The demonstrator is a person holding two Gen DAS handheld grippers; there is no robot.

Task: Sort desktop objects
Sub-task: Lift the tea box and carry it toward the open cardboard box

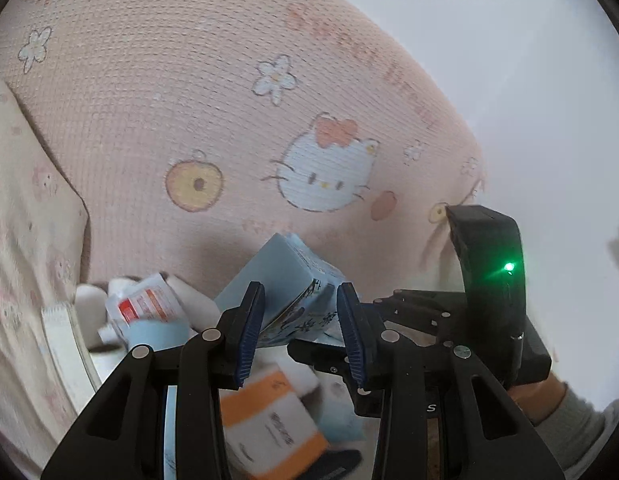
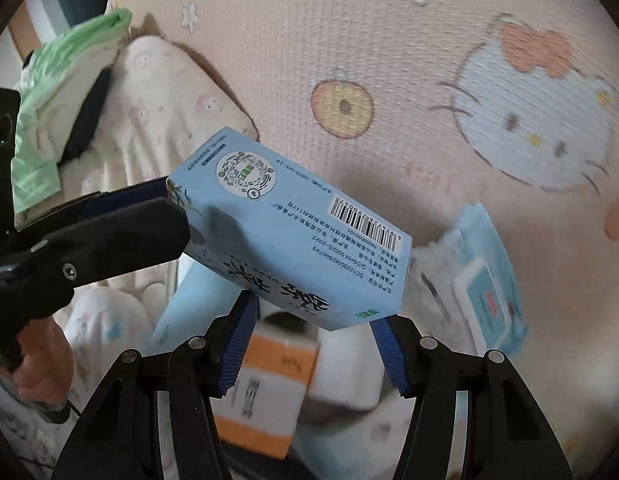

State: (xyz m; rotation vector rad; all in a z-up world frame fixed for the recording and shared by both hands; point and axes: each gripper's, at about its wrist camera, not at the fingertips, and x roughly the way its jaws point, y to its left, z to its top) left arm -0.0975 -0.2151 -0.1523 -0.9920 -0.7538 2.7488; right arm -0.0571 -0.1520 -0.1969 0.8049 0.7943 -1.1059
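A light blue box with a barcode and a QR code hangs in the air over a pile of objects. My left gripper holds one end of the blue box; in the right wrist view its fingers clamp the box's left end. My right gripper has its blue pads either side of the box's lower end; whether they press on it I cannot tell. In the left wrist view the right gripper comes in from the right behind the box.
Below lie an orange and white box, a blue wipes pack, a red-labelled packet and white items. A pink Hello Kitty mat covers the surface. Cream cloth and a green bag lie at left.
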